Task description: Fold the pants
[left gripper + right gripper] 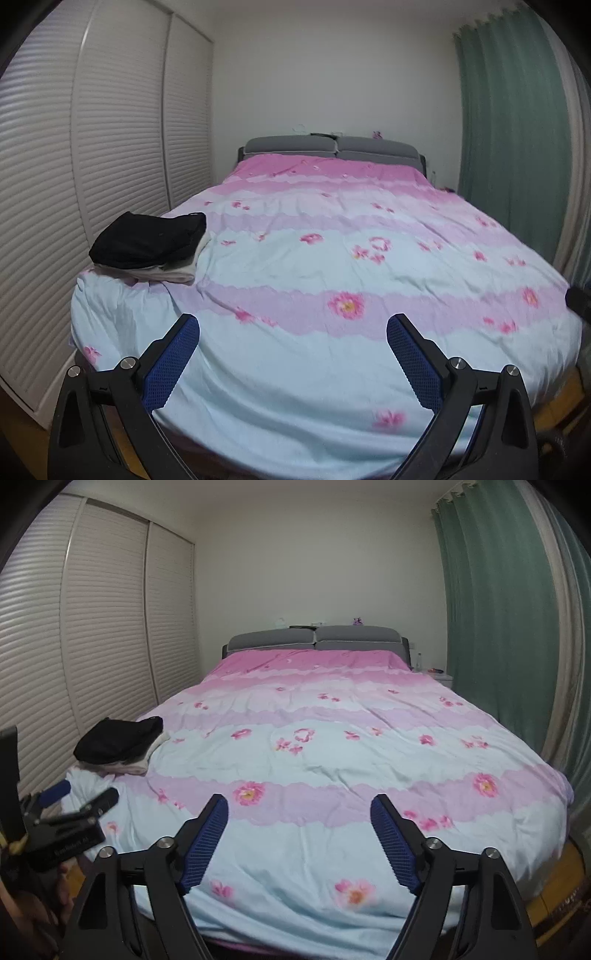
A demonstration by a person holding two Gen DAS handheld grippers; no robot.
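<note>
Left wrist view: the left gripper (293,334) hangs over the near edge of the bed (332,369), jaws spread wide with nothing between them. The pants (147,240) — black, folded — sit on a pale folded stack (177,273) at the bed's near-left corner, likely set aside there to keep the middle free.

Right wrist view: the right gripper (299,818) is also spread and empty, aimed across the quilt toward the headboard (314,638). The pants (118,738) lie far to its left; the left gripper (79,794) shows at the left edge, near the stack — both well back, which suggests this fold is finished.
</note>
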